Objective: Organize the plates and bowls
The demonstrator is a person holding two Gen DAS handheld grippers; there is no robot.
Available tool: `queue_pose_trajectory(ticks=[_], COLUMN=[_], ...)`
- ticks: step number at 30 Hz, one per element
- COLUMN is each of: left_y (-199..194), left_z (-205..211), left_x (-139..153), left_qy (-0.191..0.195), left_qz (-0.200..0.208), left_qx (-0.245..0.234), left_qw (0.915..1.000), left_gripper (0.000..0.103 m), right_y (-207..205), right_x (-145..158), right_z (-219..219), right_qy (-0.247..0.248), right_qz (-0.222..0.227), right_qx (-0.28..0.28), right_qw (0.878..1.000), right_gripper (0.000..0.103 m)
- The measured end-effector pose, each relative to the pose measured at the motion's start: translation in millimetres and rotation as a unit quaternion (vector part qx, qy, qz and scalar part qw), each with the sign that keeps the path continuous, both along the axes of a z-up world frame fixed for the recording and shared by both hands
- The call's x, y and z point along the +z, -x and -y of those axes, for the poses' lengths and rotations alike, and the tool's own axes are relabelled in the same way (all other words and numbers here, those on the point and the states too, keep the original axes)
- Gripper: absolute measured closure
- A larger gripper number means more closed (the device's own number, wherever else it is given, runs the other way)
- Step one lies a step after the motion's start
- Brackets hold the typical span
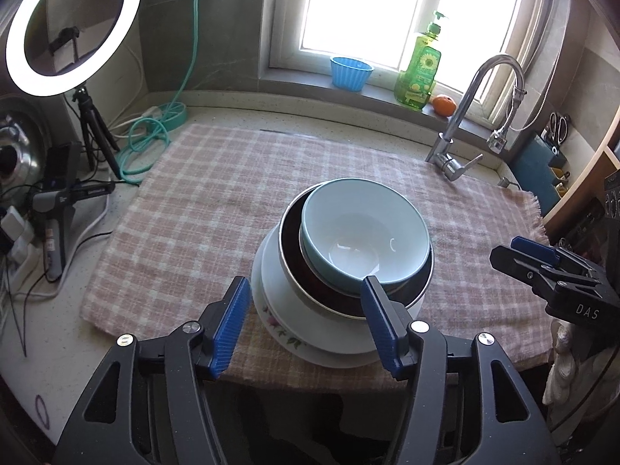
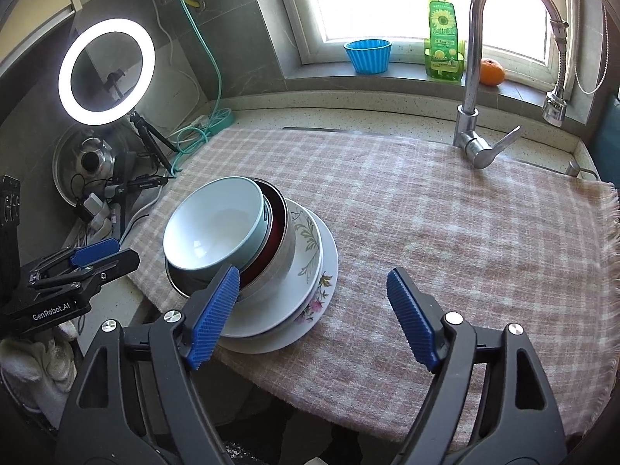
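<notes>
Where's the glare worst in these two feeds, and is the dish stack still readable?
Left wrist view: the window is blown out white and the ring light flares; edges bend with fisheye. Right wrist view: the same window is washed out. The light blue bowl on the stack stays sharp in both, with small highlights inside.

A speckled pale worktop (image 2: 348,116) under a bright window carries a pink-and-cream checked cloth (image 2: 445,232), its fringed edge toward the tap side. A stack of dishes sits on the cloth near its front left part, a floral-rimmed white plate (image 2: 317,302) at the bottom touching the fabric. A chrome tap (image 2: 474,116) rises from the worktop behind the cloth. To the left, on bare worktop, stand a lit ring light on a small tripod (image 2: 153,143), a coiled teal cable (image 2: 193,135) and a tangle of chargers (image 2: 95,205).
</notes>
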State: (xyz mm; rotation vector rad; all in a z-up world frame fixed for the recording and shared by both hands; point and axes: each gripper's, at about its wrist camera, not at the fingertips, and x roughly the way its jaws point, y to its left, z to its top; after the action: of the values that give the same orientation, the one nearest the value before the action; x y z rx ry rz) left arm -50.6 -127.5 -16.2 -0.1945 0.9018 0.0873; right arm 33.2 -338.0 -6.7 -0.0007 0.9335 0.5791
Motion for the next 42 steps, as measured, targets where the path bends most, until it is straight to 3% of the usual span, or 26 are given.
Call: queue_pose_trajectory(ticks=[3,12,42], left_y=[4.4,9.0,7.0], left_z=[2.8,5.5,5.9], left_x=[2.2,1.3,0.8], left_qy=[-0.012,-0.013,-0.014], left_qz=[0.004,0.002,0.001], left_qx=[0.008,0.023,0.025], left_qw=[0.9999,0.9996,0.9996], left_gripper=[0.037,0.035,0.035], right_y=[2.3,13.2,13.8], right_x=[2.0,8.5,5.6], right_z=[1.2,0.4,-3.2], right_qy=[0.0,0.005,0.007], right_qz=[0.004,0.033,0.027], right_qx=[-0.003,0.001,-0.005], right_qw=[1.0,0.999,1.0], right_gripper=[0.014,0.01,0.009])
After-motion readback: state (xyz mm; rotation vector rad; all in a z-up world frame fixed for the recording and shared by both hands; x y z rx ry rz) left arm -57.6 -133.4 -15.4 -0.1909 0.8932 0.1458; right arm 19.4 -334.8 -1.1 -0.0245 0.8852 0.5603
